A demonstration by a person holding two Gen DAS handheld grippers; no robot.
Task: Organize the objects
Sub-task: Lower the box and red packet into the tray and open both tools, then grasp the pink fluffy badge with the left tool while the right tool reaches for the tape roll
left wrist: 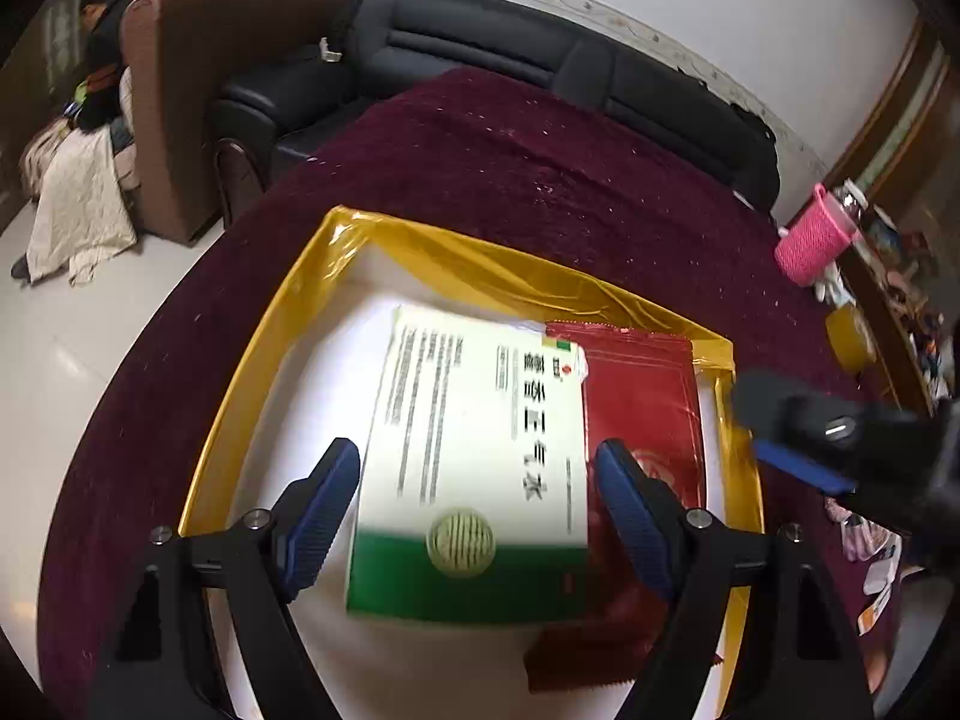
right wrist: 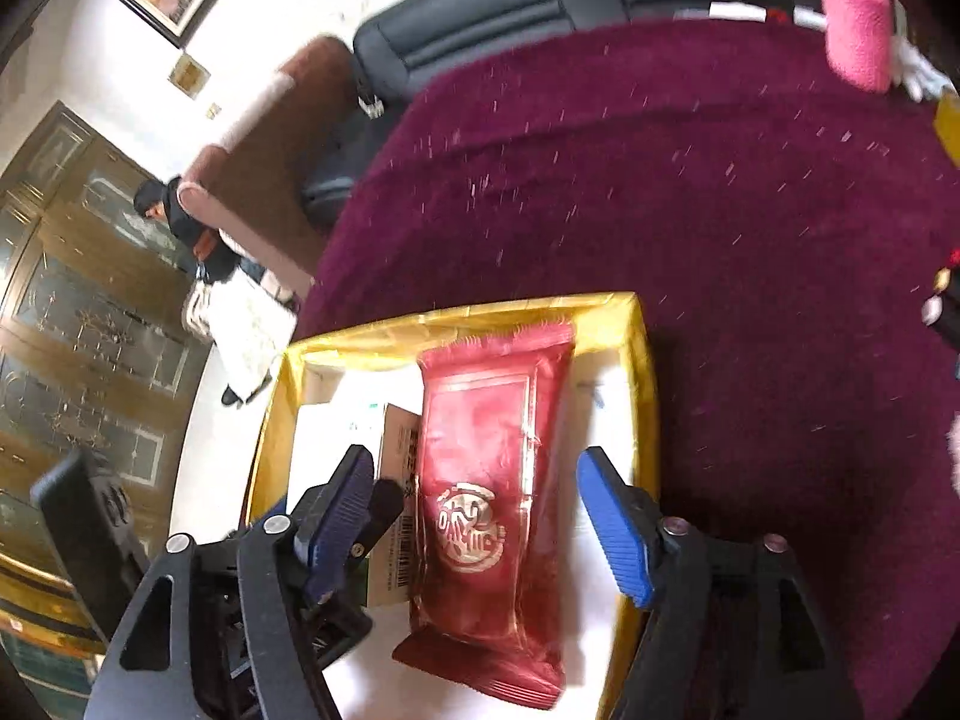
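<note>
A yellow-walled box [left wrist: 252,360] with a white floor sits on a maroon tablecloth [left wrist: 510,168]. In it lie a white-and-green medicine carton [left wrist: 474,456] and a red foil packet [left wrist: 648,408] to its right. My left gripper [left wrist: 480,516] is open above the box, its blue fingers apart on either side of the carton. My right gripper [right wrist: 474,528] is open over the red packet [right wrist: 492,480], its fingers clear of the packet's sides. The carton [right wrist: 393,480] shows partly behind the left finger. The box wall [right wrist: 636,360] frames the packet.
A pink woven basket [left wrist: 816,240] and small items stand at the table's right edge. A black sofa [left wrist: 480,42] and a brown armchair [left wrist: 198,90] stand behind the table. A person [left wrist: 102,54] sits at the far left.
</note>
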